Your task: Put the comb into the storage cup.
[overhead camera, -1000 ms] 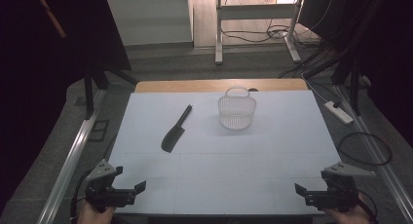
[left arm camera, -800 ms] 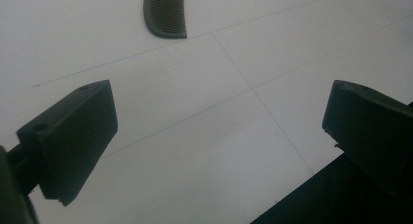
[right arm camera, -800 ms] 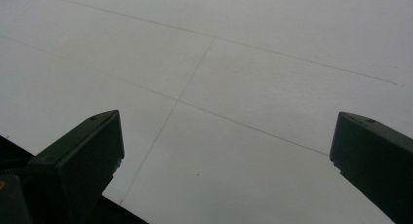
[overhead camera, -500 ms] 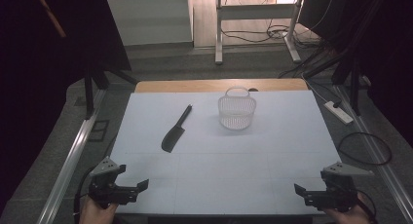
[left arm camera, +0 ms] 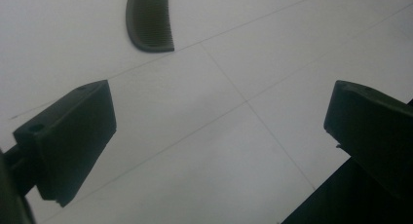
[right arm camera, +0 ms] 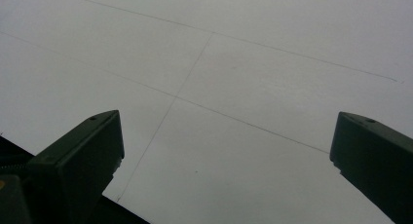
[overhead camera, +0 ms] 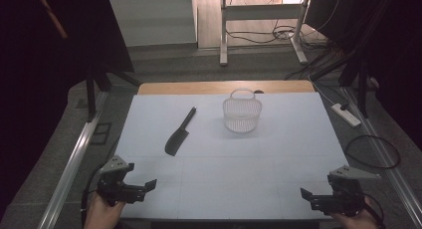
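A black comb (overhead camera: 179,133) with a long handle lies slantwise on the white table (overhead camera: 249,164), left of centre. Its toothed end (left arm camera: 148,19) shows at the top of the left gripper view. A small see-through mesh basket (overhead camera: 242,114) with a handle stands upright at the back middle. My left gripper (overhead camera: 148,185) hovers at the near left corner, open and holding nothing (left arm camera: 219,95), pointing toward the comb. At the near right corner my right gripper (overhead camera: 306,194) is open too, with bare table between its jaws (right arm camera: 226,119).
Thin seam lines cross the white table top. A strip of wood (overhead camera: 224,87) runs along its far edge. Metal rails (overhead camera: 74,164) flank both sides. A power strip (overhead camera: 346,114) and cables (overhead camera: 373,152) lie on the floor to the right.
My left gripper has edged slightly forward and to the right. The right gripper, comb and basket have stayed put.
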Action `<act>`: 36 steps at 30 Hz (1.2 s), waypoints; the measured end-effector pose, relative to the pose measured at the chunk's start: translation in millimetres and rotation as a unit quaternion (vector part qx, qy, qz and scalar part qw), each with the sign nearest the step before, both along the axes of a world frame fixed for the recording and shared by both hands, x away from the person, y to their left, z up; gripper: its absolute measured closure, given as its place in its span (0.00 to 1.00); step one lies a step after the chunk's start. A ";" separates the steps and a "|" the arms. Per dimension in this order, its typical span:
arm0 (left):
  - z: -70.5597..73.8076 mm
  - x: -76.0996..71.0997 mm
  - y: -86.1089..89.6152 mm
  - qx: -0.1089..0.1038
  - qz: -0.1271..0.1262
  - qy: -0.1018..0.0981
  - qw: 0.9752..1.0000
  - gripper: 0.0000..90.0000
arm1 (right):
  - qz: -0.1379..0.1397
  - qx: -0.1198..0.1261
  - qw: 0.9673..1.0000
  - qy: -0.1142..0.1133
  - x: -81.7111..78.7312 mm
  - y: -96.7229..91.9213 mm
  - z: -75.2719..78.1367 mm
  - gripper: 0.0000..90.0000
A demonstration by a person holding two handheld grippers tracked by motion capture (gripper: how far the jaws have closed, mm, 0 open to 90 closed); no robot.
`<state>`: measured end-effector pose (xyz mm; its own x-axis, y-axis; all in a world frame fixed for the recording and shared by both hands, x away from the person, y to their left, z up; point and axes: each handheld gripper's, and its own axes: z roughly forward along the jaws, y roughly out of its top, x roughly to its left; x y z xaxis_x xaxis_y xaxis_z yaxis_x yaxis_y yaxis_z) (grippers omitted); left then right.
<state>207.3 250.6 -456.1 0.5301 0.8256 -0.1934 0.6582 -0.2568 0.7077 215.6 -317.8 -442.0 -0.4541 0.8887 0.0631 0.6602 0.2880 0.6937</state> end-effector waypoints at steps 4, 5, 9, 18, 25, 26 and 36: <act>2.1 9.7 -1.6 -0.014 -0.016 -0.001 1.000 0.00 | -0.001 -0.001 1.000 0.001 0.2 -0.1 -0.1 0.00; 2.3 12.3 -2.2 -0.017 -0.018 -0.002 1.000 0.00 | -0.001 -0.001 1.000 0.001 0.2 -0.1 -0.1 0.00; 2.5 22.4 -5.1 -0.013 -0.023 0.001 1.000 0.00 | -0.002 -0.001 1.000 0.002 0.4 -0.1 -0.2 0.00; 2.3 38.3 -12.4 0.000 -0.025 0.004 1.000 0.00 | -0.004 0.000 1.000 0.001 0.4 -0.6 -0.2 0.00; 4.2 47.6 -17.9 0.011 -0.027 0.008 1.000 0.00 | -0.004 0.000 1.000 0.002 0.6 -0.4 -0.3 0.00; 4.5 49.2 -18.5 0.011 -0.026 0.009 1.000 0.00 | -0.004 0.000 1.000 0.002 0.7 -0.4 -0.4 0.00; 6.9 66.3 -26.1 0.020 -0.033 0.016 0.999 0.00 | -0.004 -0.001 1.000 0.003 0.8 -0.3 -0.5 0.00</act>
<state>273.5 224.5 -449.2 0.5780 0.7962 -0.1791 0.6607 -0.3277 0.6753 216.4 -318.1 -442.5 -0.4471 0.8921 0.0646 0.6660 0.2838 0.6899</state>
